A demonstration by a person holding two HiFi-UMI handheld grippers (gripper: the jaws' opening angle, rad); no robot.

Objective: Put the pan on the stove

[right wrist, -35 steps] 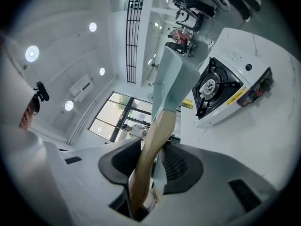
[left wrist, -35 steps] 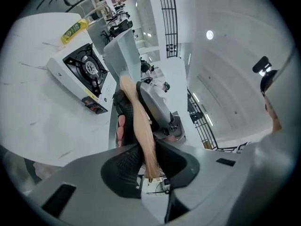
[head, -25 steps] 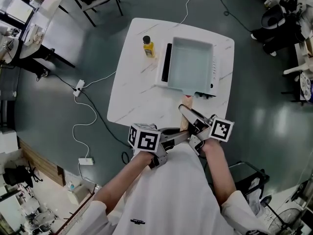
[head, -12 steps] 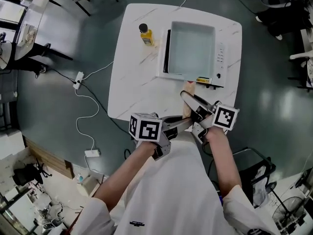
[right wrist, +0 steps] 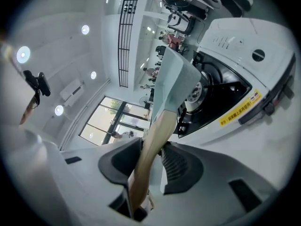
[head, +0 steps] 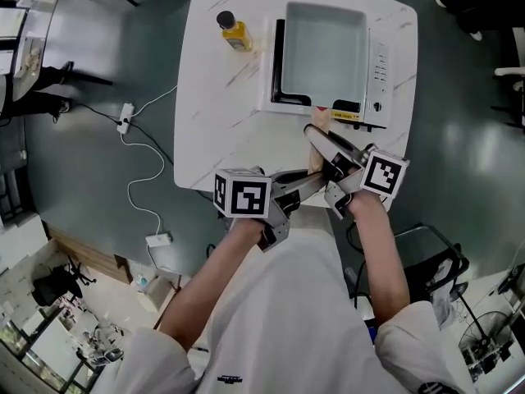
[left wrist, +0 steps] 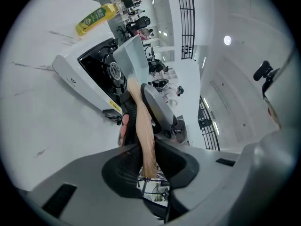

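left gripper point(left wrist: 147, 163): low in the centre of its own view, its two dark jaws are pressed shut on the pale wooden handle point(left wrist: 142, 126) of the pan point(left wrist: 130, 60). right gripper point(right wrist: 149, 166): its jaws are clamped on the same handle, also low centre.

the head view shows what neither gripper view does. the two grippers meet mid-frame from left and right, and the right one holds the handle nearer the pan. the square, pale green pan lies over the white stove point(head: 379, 72) at upper centre, with black strips showing along its left and near edges.

only the gripper views look under the pan, to a round burner in the stove's black recess. whether the pan's base touches it is unclear.

a yellow bottle point(head: 234, 31) stands left of the stove on the white marbled table point(head: 217, 130).
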